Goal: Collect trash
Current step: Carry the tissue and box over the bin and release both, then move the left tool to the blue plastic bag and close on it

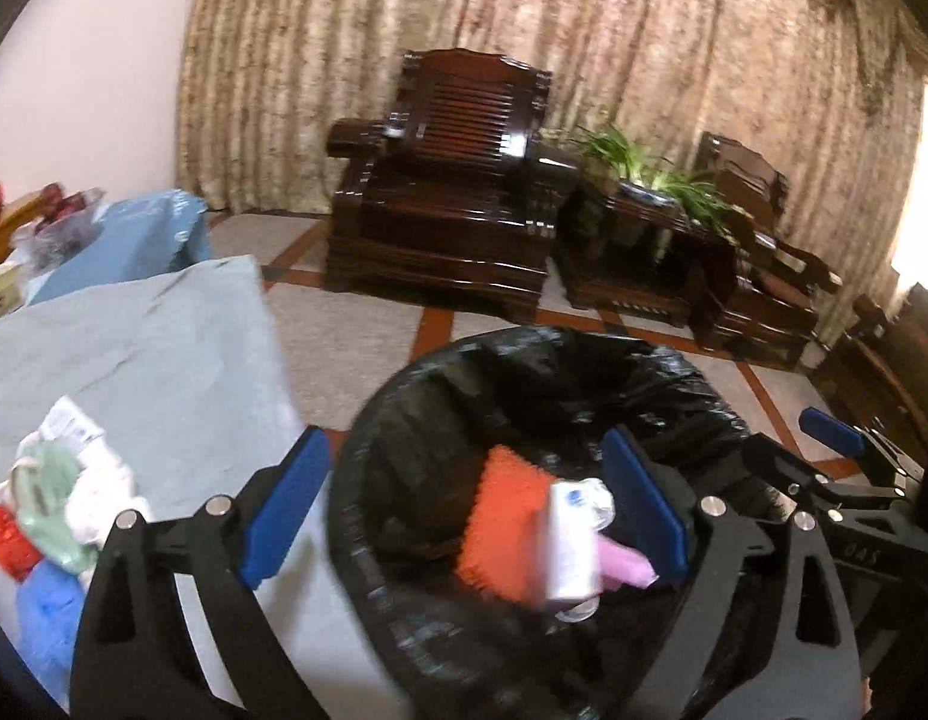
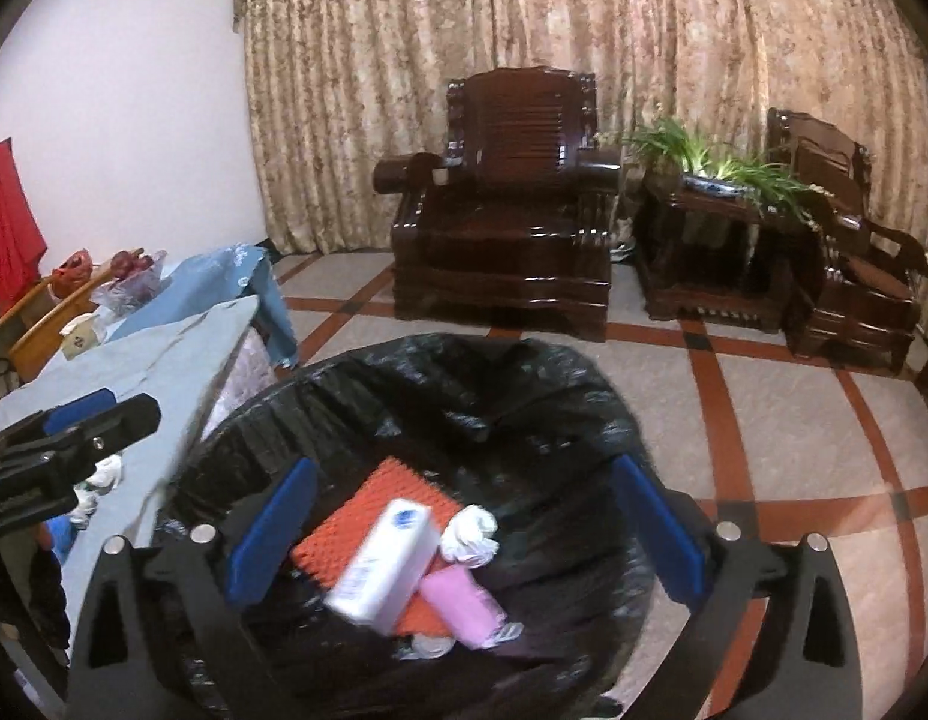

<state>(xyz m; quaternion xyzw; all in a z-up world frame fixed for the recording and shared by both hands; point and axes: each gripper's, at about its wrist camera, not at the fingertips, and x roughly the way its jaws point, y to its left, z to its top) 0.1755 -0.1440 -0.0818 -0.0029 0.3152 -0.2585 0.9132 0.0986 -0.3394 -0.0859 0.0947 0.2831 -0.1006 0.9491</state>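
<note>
Hovering over 1 lined bin [image 2: 523, 384], 2 tongs, left [image 1: 464, 516] & right [image 2: 464, 531], both apart, 4 trash pcs inside

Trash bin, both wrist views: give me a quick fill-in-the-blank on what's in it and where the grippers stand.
1. The trash bin is lined with a ____ plastic bag.
2. The white box in the bin lies on a textured ____ mat.
3. Both the left gripper and the right gripper have their jaws ____.
4. More trash waits on the ____ tablecloth.

Missing words: black; orange; open; blue
</note>
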